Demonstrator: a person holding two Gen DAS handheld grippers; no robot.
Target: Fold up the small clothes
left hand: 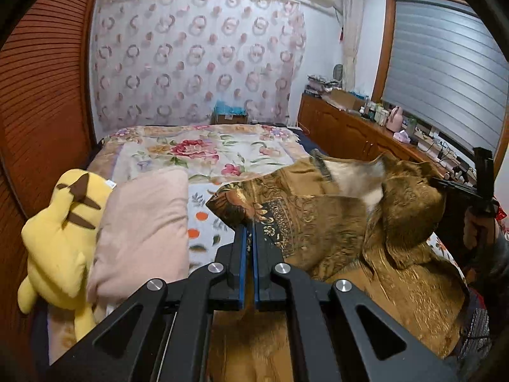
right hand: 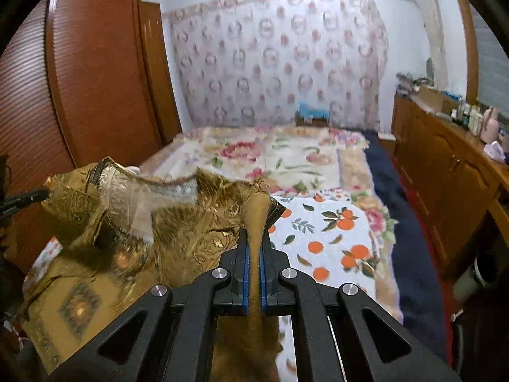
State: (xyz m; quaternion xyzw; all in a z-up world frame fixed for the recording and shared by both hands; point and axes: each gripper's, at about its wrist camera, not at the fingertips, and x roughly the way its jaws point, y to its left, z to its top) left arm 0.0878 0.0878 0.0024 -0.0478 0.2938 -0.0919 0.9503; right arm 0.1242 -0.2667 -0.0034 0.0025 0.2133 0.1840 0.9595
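The left claw (left hand: pixel 250 232) is pinched nearly closed, its blue-lined fingers (left hand: pixel 243 254) clamped on an edge of a golden-brown garment (left hand: pixel 318 222). The right claw (right hand: pixel 254 238) is likewise narrowed onto the same garment (right hand: pixel 178 222), with a thick gathered fold of cloth running up between its blue pads (right hand: pixel 245 273).

From the left wrist view, the cloth spreads forward and to the right, toward the right claw (left hand: pixel 477 191), which shows at the far right edge with a hand behind it. From the right wrist view, the cloth spreads forward and to the left, where the tip of the left claw (right hand: pixel 35 195) touches its far corner. So the garment hangs stretched between the two claws, its long axis running roughly from one to the other, lifted in the middle and draping down onto the bed (right hand: pixel 334 238) below. Neither claw is nearer; each holds an end.

The garment is shiny, brocade-like, gold with darker scroll patterns and a black patterned band. A pale inner lining shows near what looks like a collar. It is rumpled and not yet folded flat.

Beyond it lies a floral and orange-print bedspread. A pink pillow (left hand: pixel 143 232) and a yellow plush toy (left hand: pixel 60 232) sit to the left.
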